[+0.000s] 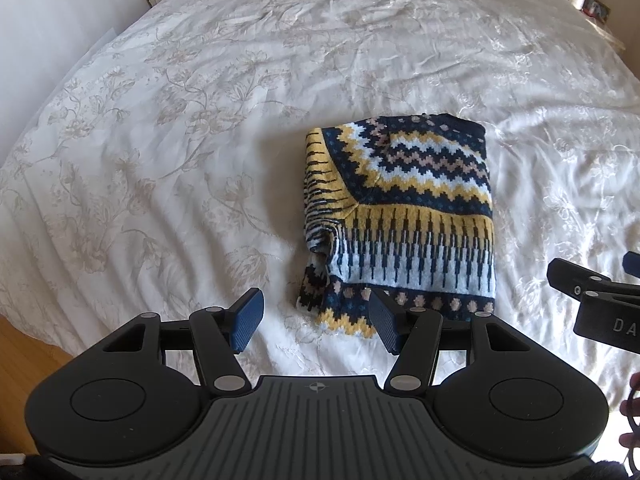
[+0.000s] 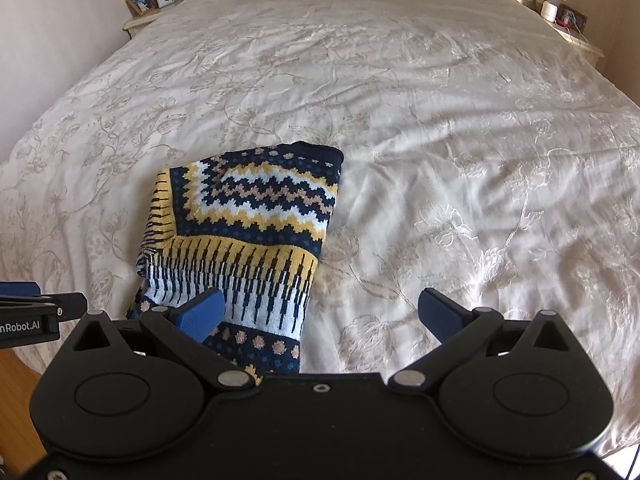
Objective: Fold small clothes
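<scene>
Your knitted sweater, folded into a chunky rectangle of zigzag bands, lies right of centre on the embroidered cream bedspread. Your left gripper and right gripper both hover with ribbed blue pads spread, pinching nothing.

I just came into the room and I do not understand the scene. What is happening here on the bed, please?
A person holds a gripper in each hand over a bed and is folding small clothes. A patterned knit sweater lies near the bed's edge, already folded into a compact rectangle. Both the left gripper and the right gripper are open, holding nothing, and hover just above the sweater's near edge.
</scene>
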`<state>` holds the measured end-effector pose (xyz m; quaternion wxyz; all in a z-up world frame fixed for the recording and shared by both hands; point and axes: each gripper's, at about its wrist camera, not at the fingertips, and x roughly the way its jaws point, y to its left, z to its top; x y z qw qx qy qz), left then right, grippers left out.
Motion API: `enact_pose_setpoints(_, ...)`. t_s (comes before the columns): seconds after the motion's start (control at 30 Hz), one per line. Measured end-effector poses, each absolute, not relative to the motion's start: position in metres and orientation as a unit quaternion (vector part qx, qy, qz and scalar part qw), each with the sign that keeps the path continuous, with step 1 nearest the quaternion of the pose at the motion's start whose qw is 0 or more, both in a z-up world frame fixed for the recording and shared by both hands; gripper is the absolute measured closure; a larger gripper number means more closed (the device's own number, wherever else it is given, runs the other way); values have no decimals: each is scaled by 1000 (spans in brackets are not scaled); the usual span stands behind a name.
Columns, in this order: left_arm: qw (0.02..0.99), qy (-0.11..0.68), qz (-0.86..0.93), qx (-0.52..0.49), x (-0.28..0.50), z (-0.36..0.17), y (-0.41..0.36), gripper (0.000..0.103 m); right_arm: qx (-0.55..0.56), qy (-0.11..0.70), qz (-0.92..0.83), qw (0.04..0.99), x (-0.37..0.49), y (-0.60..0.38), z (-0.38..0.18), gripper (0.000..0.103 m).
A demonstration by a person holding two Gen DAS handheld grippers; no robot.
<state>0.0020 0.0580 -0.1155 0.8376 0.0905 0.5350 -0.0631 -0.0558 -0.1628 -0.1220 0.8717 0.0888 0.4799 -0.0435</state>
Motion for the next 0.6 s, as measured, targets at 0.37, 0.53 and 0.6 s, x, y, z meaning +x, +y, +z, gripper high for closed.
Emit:
enact_pose_setpoints(0.37,834,540,-67,95,1,-120,58,46,91,482,-36,871,-54,-160,-125,1)
enact_pose_setpoints(0.53,834,539,-72,95,1,-119,57,46,93,480,-37,871,-54,-161,-125,1)
enact_pose_setpoints(0.6,834,539,-74,96,1,-119,56,46,93,481,-38,871,-53,-161,-125,1)
